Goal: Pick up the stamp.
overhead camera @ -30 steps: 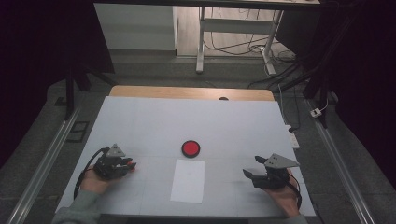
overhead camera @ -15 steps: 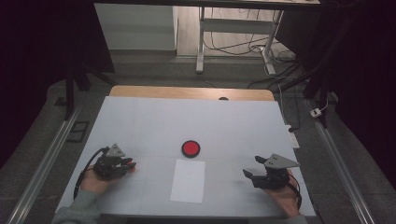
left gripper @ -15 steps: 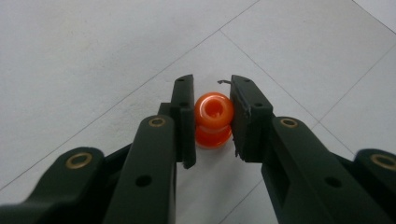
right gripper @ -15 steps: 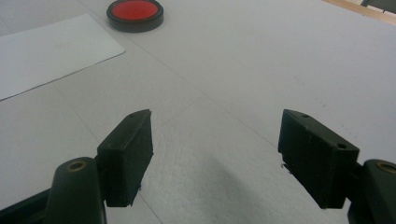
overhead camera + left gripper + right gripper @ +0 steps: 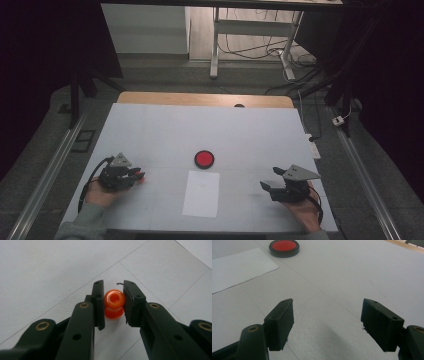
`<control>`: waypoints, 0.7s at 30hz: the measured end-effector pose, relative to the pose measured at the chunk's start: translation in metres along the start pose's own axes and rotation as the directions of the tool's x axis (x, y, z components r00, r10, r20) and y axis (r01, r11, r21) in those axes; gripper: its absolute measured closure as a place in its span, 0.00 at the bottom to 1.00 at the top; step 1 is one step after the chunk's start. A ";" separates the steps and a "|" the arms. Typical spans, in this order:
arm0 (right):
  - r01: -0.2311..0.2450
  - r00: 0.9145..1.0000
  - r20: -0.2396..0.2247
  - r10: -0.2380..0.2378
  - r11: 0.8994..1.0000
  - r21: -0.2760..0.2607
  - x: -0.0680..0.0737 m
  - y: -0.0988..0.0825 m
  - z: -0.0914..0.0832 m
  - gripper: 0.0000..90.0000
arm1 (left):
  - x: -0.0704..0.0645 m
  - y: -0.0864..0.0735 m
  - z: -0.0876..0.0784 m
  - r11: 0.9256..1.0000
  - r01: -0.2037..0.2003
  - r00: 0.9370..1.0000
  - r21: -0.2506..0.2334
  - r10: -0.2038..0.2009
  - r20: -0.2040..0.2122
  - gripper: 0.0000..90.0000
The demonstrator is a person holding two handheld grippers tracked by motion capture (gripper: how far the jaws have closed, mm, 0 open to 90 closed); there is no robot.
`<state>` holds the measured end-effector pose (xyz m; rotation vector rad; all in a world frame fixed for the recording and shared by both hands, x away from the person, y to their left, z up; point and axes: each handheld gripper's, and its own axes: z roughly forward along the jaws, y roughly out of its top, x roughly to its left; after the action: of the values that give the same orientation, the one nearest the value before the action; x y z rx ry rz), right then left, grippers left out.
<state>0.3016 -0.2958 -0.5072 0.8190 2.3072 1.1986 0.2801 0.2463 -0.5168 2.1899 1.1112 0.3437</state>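
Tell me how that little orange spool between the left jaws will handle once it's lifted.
The orange spool looks glossy and rounded, so it may slip or twist between the flat pads of the left gripper. It seems small and probably light. Set down on its side, it would likely roll.

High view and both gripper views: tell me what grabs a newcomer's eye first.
The red disc in a black rim at the table's middle stands out, with a white sheet of paper just below it. At the left, the left gripper is shut on a small orange spool; the right gripper stands open.
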 end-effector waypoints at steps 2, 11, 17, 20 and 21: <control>0.000 1.000 0.000 0.000 1.000 0.000 0.000 0.000 0.000 0.29 | 0.000 0.000 -0.001 1.000 0.000 1.000 -0.003 0.000 -0.001 0.80; 0.001 1.000 0.001 -0.001 1.000 -0.001 0.000 0.000 0.000 0.29 | 0.002 0.000 -0.006 0.999 0.022 1.000 -0.049 -0.023 -0.005 0.80; -0.001 1.000 0.002 0.001 1.000 -0.004 0.000 0.000 0.000 0.29 | 0.002 0.002 -0.010 0.996 0.032 0.999 -0.084 -0.033 -0.007 0.80; -0.001 1.000 0.003 0.001 1.000 -0.004 0.001 0.000 0.000 0.29 | 0.001 0.003 -0.013 0.994 0.033 0.999 -0.105 -0.034 -0.006 0.80; 0.002 1.000 0.007 -0.002 1.000 0.001 0.001 0.000 0.000 0.29 | 0.001 0.003 -0.014 0.993 0.036 0.999 -0.113 -0.036 -0.005 0.80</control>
<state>0.3013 -0.2951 -0.5071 0.8195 2.3029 1.1918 0.2756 0.2520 -0.5038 2.0685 1.1068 0.3897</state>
